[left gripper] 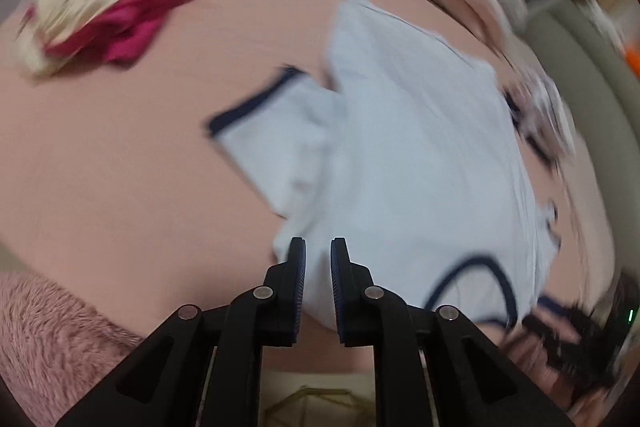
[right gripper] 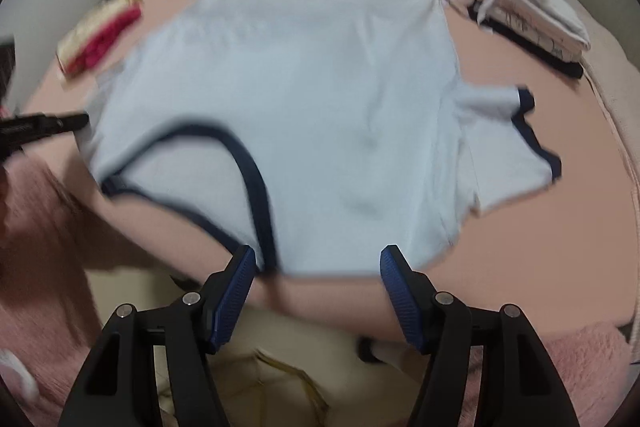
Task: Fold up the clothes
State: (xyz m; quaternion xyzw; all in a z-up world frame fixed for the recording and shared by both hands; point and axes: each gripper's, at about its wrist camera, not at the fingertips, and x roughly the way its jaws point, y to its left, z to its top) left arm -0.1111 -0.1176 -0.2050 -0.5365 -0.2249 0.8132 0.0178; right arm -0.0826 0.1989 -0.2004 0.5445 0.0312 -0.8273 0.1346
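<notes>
While the pink bed sheet [right gripper: 500,67] spreads across both views, a pale blue T-shirt [right gripper: 304,87] with navy trim lies flat on it, collar toward the cameras. Beyond it sit a stack of folded clothes [right gripper: 528,23] at right and a cream-and-magenta bundle [left gripper: 104,15] at left. The right gripper [right gripper: 318,259] hovers wide over the collar edge, empty; the left gripper [left gripper: 318,247] stands nearly closed above the shirt, a narrow gap showing, gripping nothing.
</notes>
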